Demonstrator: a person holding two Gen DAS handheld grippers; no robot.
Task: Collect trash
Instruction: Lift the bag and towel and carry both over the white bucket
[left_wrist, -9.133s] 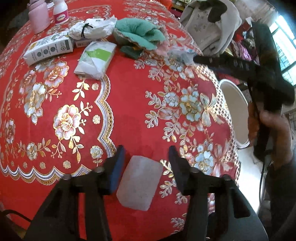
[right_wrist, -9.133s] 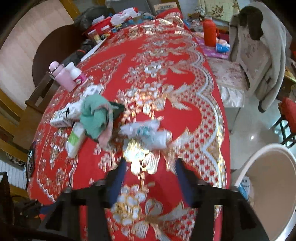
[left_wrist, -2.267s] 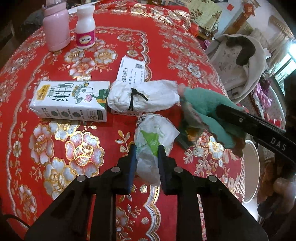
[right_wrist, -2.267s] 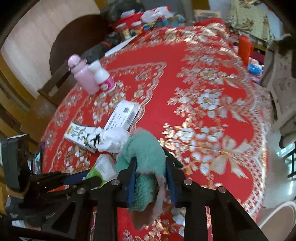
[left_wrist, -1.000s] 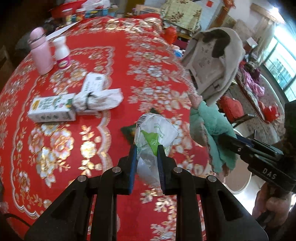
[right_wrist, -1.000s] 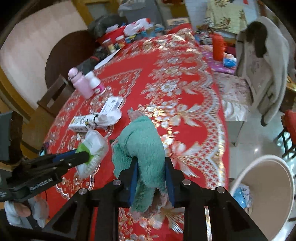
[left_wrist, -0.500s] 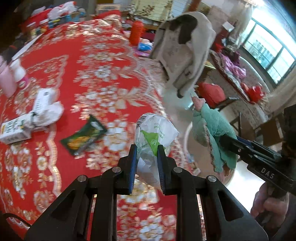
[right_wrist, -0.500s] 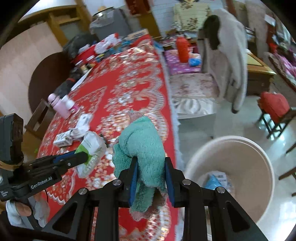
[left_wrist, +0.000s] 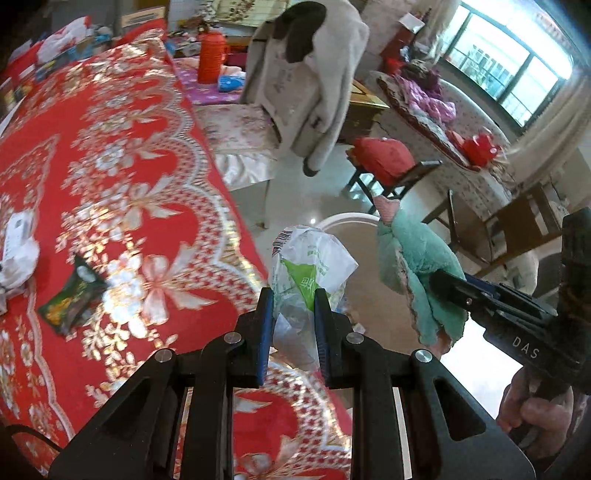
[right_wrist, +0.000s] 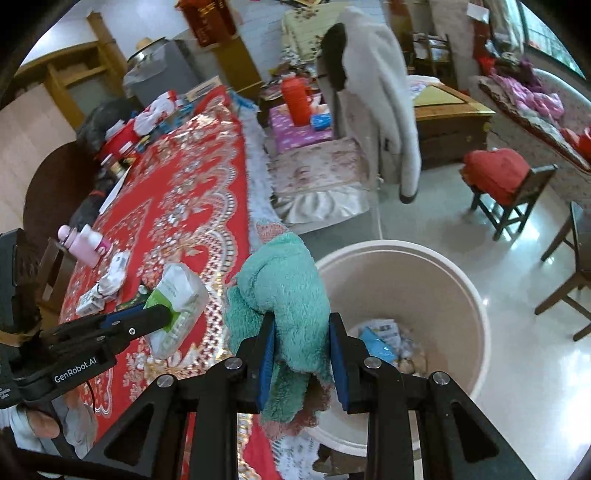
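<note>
My left gripper (left_wrist: 293, 295) is shut on a white and green plastic wrapper (left_wrist: 308, 264) and holds it in the air past the table's edge; the wrapper also shows in the right wrist view (right_wrist: 177, 295). My right gripper (right_wrist: 301, 325) is shut on a teal fluffy cloth (right_wrist: 284, 284), held above the near rim of a beige trash bin (right_wrist: 458, 295) on the floor. The cloth (left_wrist: 417, 269) and the bin's rim (left_wrist: 347, 220) also show in the left wrist view. The bin holds some trash (right_wrist: 384, 339).
The red floral table (left_wrist: 110, 177) still carries a dark green snack packet (left_wrist: 70, 301), a white crumpled bag (left_wrist: 14, 258), a milk carton (right_wrist: 88, 301) and pink bottles (right_wrist: 79, 245). A chair with a grey coat (right_wrist: 376, 110) and a wooden stool (right_wrist: 506, 184) stand nearby.
Both grippers have swung right, off the table toward the bin, each carrying its item. The bin is now closer and larger under the cloth.
</note>
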